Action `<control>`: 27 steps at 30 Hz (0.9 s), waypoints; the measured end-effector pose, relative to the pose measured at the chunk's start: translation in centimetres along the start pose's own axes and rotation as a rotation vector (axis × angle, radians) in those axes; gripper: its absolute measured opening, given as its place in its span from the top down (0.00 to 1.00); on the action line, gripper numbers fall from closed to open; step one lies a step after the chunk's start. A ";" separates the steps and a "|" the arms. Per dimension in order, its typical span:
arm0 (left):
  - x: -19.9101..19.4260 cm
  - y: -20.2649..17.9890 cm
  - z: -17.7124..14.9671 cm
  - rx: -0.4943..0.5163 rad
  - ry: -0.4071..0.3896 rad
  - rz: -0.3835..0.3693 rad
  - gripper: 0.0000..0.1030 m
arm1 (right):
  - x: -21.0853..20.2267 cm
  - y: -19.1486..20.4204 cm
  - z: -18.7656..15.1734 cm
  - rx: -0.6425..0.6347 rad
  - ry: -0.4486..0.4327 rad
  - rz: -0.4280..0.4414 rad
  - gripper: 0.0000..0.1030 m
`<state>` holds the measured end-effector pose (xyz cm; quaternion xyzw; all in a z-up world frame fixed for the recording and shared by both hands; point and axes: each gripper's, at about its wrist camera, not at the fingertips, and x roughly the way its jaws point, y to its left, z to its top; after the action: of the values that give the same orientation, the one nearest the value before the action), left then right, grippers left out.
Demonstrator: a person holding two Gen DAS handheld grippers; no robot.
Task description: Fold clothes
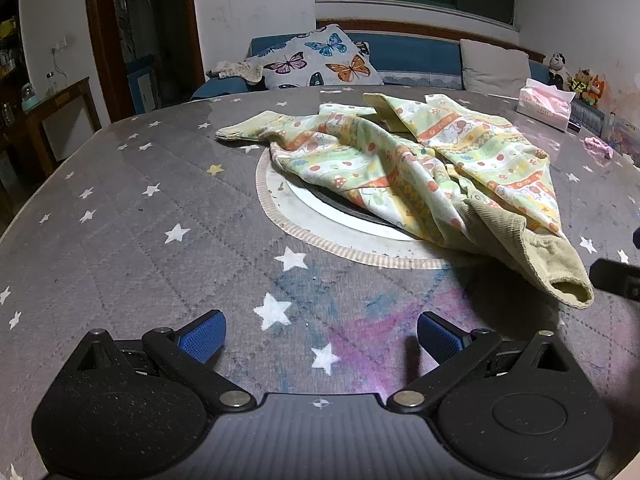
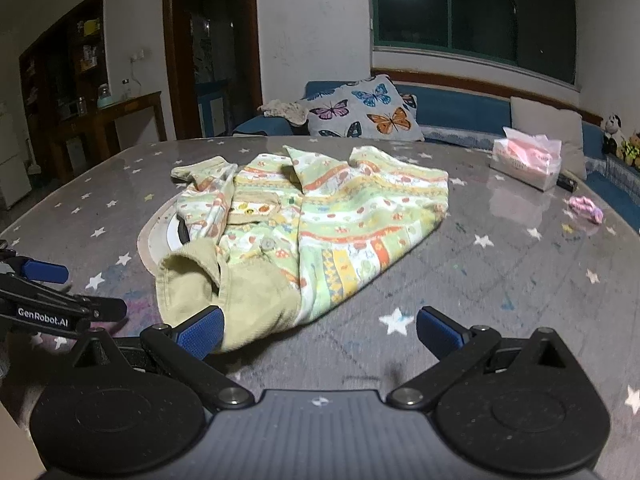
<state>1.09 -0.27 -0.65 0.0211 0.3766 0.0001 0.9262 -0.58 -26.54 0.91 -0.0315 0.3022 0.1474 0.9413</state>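
Note:
A small child's jacket (image 1: pixel 404 160) with a green, yellow and orange print and olive corduroy cuffs lies crumpled on the grey star-patterned table (image 1: pixel 120 220). It also shows in the right wrist view (image 2: pixel 320 216). My left gripper (image 1: pixel 320 336) is open and empty, above the table short of the jacket's near cuff (image 1: pixel 560 276). My right gripper (image 2: pixel 320 332) is open and empty, its left finger (image 2: pixel 200 334) right by the olive hem; contact cannot be told. The left gripper shows at the left of the right wrist view (image 2: pixel 44 272).
A round white inset (image 1: pixel 320 216) lies under the jacket. A tissue box (image 2: pixel 528 164) and a small pink cloth (image 2: pixel 586 208) sit at the table's far right. A blue sofa with a butterfly cushion (image 2: pixel 360 112) stands behind the table.

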 end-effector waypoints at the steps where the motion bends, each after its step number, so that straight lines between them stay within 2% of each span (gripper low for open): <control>1: 0.0 0.0 0.1 0.001 0.000 -0.001 0.00 | 0.1 0.1 0.2 -0.007 0.000 0.001 0.00; 12: 0.6 0.1 1.7 0.018 -0.013 0.004 0.00 | 3.2 1.3 1.2 -0.077 0.037 0.012 0.00; 19: 0.7 -0.8 4.5 0.047 -0.058 -0.010 0.00 | 5.2 1.2 0.3 -0.094 0.109 0.029 0.00; 27: 3.0 -2.4 7.9 0.073 -0.083 -0.036 0.00 | 4.9 -0.2 1.6 -0.105 0.119 0.053 0.00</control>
<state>8.68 -2.90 2.83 0.0481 0.3381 -0.0310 0.9394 4.14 -25.18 -0.59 -0.0818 0.3502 0.1856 0.9144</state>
